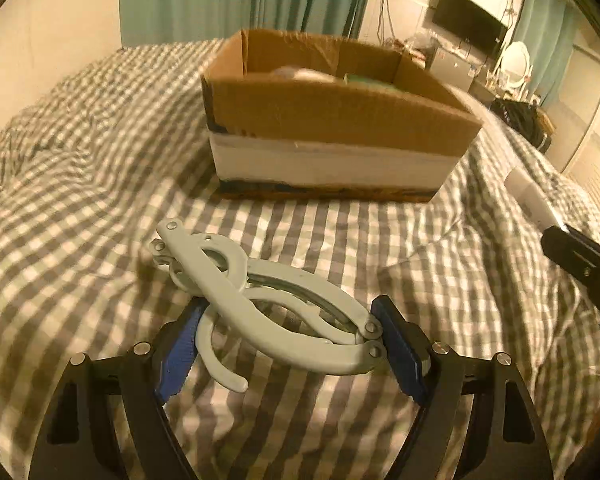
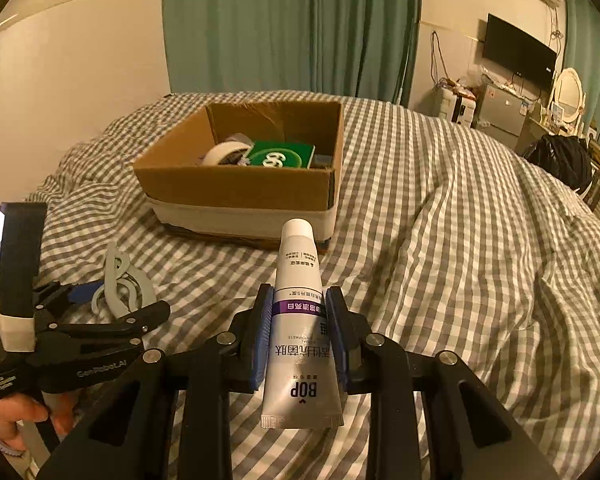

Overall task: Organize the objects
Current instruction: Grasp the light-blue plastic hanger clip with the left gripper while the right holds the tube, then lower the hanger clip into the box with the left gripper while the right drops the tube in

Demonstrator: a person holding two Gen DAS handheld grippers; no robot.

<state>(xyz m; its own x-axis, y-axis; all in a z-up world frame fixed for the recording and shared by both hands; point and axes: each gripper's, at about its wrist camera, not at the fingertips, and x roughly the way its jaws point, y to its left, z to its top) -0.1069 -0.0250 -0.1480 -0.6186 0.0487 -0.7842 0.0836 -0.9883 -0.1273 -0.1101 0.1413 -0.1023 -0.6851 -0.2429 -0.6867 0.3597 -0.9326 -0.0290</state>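
A checked duvet (image 2: pixel 440 208) covers the bed, and ahead of both pairs of fingers sits an open cardboard box (image 2: pixel 244 184) holding a roll of tape (image 2: pixel 224 150) and a green packet (image 2: pixel 280 157). The left gripper (image 1: pixel 288 332) has its blue pads pressed against either side of a pale folding hanger (image 1: pixel 268 304) — clamped on it, the hook curling down beside the left pad. The right gripper (image 2: pixel 298 320) is closed around a white toothpaste tube (image 2: pixel 300 320), cap pointing forward past the fingertips toward the box, crimped end back between the jaws. A hand (image 2: pixel 16 412) holds the left gripper's handle.
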